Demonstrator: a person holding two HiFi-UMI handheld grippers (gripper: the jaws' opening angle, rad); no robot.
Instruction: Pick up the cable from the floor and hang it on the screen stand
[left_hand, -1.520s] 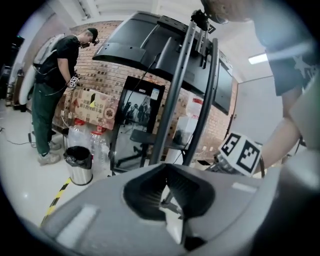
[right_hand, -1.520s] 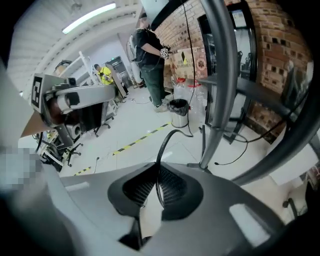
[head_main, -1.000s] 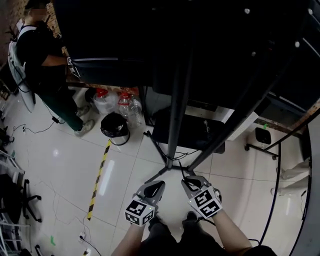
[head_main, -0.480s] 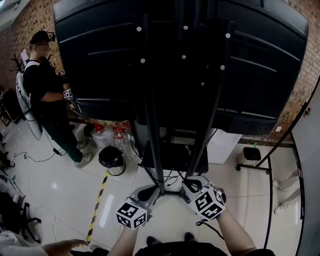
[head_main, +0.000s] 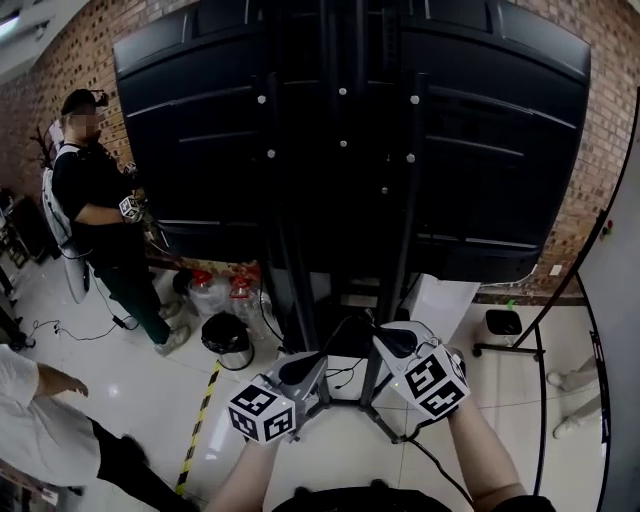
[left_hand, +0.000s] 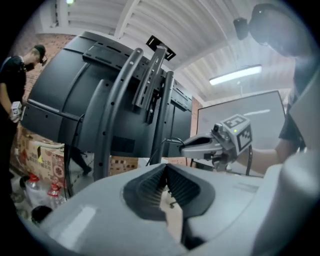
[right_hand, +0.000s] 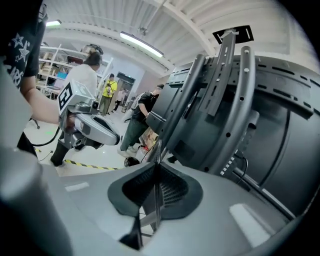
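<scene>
**Grip and position.** Both claws were held up just in front of the screen stand, well clear of the floor.

- The right claw was closed narrow on the black cable. Its own view showed a thin dark strand pinched between the pads and trailing below.
- The left claw had its pads pressed together. The cable's short arc ran down from the right claw to the left claw's tip, so it was judged to be gripping the same cable a little further along.
- Holding the cable at two points appeared intended to keep a short span between the claws, ready to drape over some part of the stand.
- The rest of the cable hung from beneath the right claw towards the floor.

**Surroundings and obstructions.** The stand's two perforated uprights and the back of the large screen stood directly ahead.

- The central mounting bracket looked the likeliest hanging place, in this inspector's judgement.
- Other leads lying around the stand's base could snag the hanging slack.
- To the left stood a person in black, red-capped bottles and a black bin, all well apart from the work.
- A second person's white sleeve intruded at the lower left, near a strip of hazard tape.
</scene>
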